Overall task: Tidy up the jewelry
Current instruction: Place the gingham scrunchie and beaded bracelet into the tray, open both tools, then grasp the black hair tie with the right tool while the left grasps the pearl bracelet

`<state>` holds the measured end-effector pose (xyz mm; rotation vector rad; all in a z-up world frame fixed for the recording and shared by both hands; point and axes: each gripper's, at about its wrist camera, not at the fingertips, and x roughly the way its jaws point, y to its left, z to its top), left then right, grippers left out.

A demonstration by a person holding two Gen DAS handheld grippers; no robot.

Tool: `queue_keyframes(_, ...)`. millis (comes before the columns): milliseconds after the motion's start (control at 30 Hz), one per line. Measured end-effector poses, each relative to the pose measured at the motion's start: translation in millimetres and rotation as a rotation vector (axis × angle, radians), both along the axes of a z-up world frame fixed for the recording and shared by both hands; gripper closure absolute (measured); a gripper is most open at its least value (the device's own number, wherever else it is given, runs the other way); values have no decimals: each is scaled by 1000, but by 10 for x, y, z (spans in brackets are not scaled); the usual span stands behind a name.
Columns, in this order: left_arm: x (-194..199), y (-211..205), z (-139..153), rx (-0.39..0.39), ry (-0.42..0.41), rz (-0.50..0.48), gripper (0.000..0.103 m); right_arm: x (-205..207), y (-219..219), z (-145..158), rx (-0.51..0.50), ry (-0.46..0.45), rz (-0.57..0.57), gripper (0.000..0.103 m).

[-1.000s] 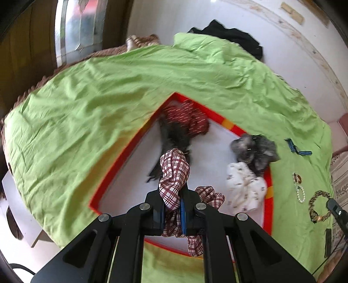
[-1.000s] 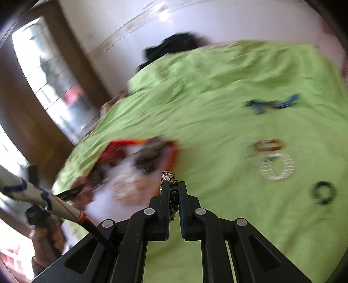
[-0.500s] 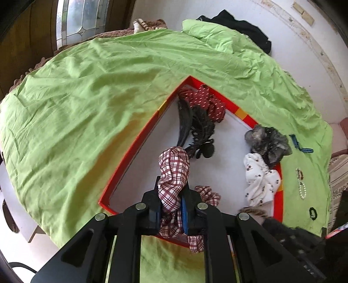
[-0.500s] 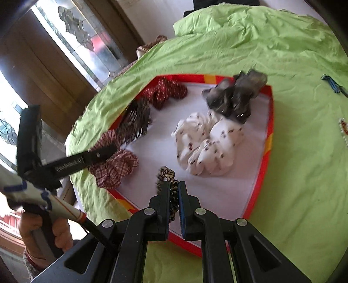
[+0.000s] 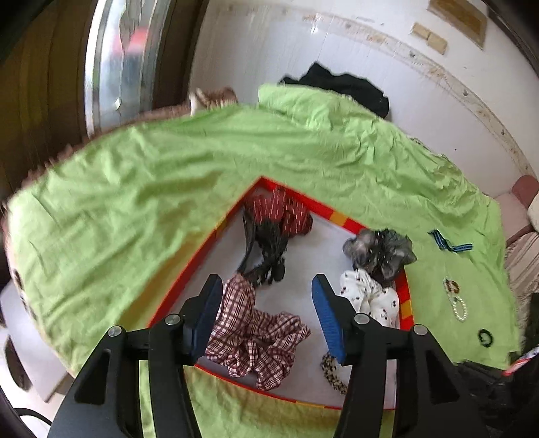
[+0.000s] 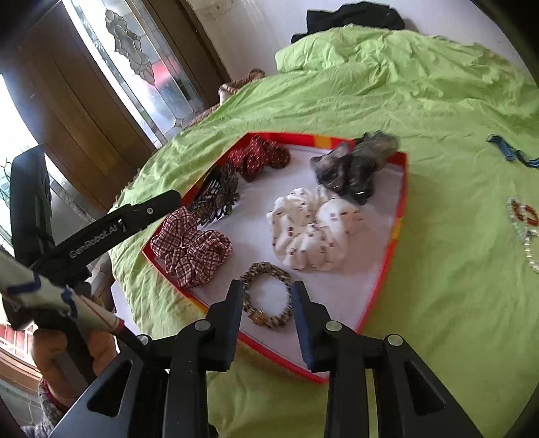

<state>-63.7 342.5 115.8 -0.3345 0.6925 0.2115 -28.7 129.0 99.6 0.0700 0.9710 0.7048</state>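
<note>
**A:** so what's the setup here?

**B:** Wrinkled green sheet [image 6: 438,101] spread over a bed, white wall [image 5: 269,43] behind it, a dark piece of clothing [image 6: 350,15] bunched at the far edge. Wooden door with patterned glass [image 6: 134,57] on the left. On the sheet there's a shallow tray [image 6: 401,188] with a red rim and white floor, already holding a bunch of scrunchies: a dark red one [image 6: 259,158] at the far corner, a grey one [image 6: 353,165], a white printed one [image 6: 313,232], plus a dark hair claw [image 6: 215,198].

**A:** and the grippers?

**B:** Left gripper [image 5: 266,313] has its jaws opening, and the checked scrunchie [image 5: 252,333] lies on the tray floor at the near left corner. It sits between the fingers in the left view, against the left pad; the right pad is clear of it. Right gripper [image 6: 267,315] is opening too. The leopard-print hair tie [image 6: 266,294] lies flat in the tray near the front rim, between the two fingers, neither one squeezing it.

**A:** anything still outside the tray?

**B:** Yeah, to the right on the sheet: a blue striped band [image 5: 449,244], a bead bracelet [image 5: 460,308], and a small black ring [image 5: 484,337].
</note>
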Motion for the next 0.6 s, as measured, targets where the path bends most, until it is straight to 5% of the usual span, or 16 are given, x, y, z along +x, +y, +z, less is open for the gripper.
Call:
queue_keyframes(167, -161, -362, 179, 100, -32, 4, 49, -182, -619, 137, -33, -64, -63, 71)
queue_keyframes(400, -358, -1186, 505, 172, -36, -185, 47, -367, -1886, 154, -151, -117, -258, 69)
queue_keyframes(600, -403, -1848, 899, 165, -65, -335, 38, -383, -2949, 172, -152, -116, -477, 69)
